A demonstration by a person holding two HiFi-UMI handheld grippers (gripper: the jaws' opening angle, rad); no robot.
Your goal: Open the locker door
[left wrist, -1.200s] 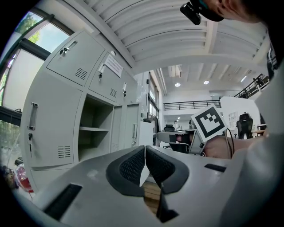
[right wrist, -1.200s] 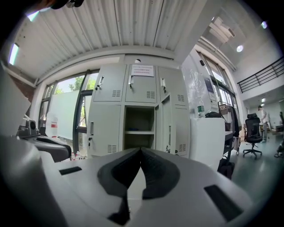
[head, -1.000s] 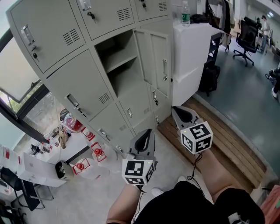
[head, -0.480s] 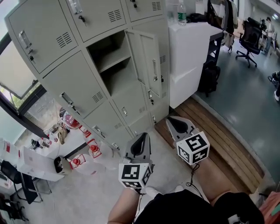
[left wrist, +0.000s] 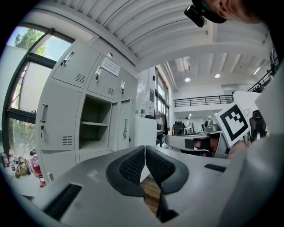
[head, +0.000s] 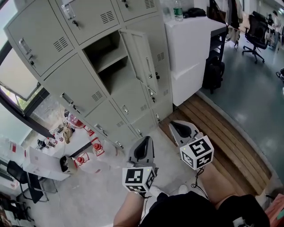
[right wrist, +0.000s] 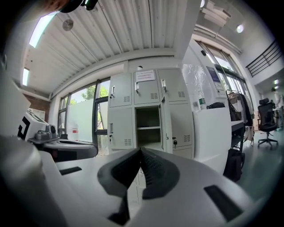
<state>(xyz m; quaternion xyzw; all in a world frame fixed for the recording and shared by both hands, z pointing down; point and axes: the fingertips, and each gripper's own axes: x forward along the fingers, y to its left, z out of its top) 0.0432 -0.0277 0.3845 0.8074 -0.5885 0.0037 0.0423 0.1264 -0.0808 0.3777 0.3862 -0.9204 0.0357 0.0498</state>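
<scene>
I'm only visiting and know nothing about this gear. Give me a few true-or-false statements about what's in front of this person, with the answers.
1. One locker door stands open. True.
2. The left tongs grip that door's handle. False: they are shut on nothing, well away from the lockers.
3. A bottle stands on the white cabinet beside the lockers. True.
4. The open locker is stuffed with clothes. False: only a bare shelf shows inside.

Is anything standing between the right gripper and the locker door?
Nothing visible does. The right gripper, jaws shut and empty, hangs low over the floor. The locker door already stands open ahead of it, with only open air between them.
</scene>
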